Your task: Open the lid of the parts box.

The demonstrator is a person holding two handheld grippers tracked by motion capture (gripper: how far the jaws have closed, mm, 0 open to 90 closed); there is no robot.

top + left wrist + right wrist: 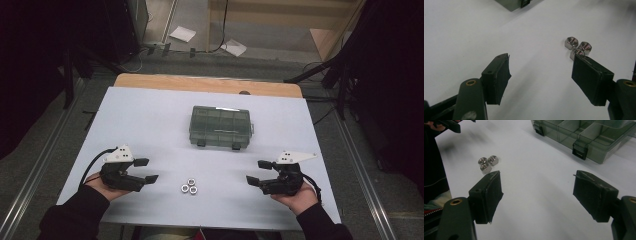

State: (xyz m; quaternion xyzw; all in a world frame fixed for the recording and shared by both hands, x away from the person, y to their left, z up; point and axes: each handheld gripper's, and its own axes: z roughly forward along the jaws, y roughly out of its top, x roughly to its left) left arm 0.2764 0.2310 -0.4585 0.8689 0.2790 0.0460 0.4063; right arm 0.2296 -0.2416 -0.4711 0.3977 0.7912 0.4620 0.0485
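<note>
- Three hex nuts (pixel 189 186) lie in a tight cluster, touching one another, low in the centre of the high view on the white table top (pixel 150 125); they sit between the two grippers and apart from both.
- The left gripper (pixel 145 170), at lower left of the high view, rests in the person's left hand (pixel 102 187); its jaws stand wide with nothing between them, tips pointing toward the frame's centre.
- In the left gripper view the nuts (pixel 577 47) appear at upper right, just past the tip of the right-hand jaw, with bare white surface across the gap between the jaws.
- The right gripper (pixel 258 172), at lower right of the high view, rests in the person's right hand (pixel 299 197); its jaws likewise stand wide and empty, tips pointing toward the centre.
- In the right gripper view the nuts (pixel 487 163) lie at upper left, just beyond the left-hand jaw.
- A smoke-tinted compartment box (pixel 220 126), lid shut and two black latches facing the person, stands mid-frame in the high view, well above the nuts; in the right gripper view the box (pixel 584 135) fills the upper right.
- Open white surface flanks the box on both sides and separates it from the nuts.
- The near table edge runs just below both hands; the wooden far edge (pixel 207 82) lies beyond the box.
</note>
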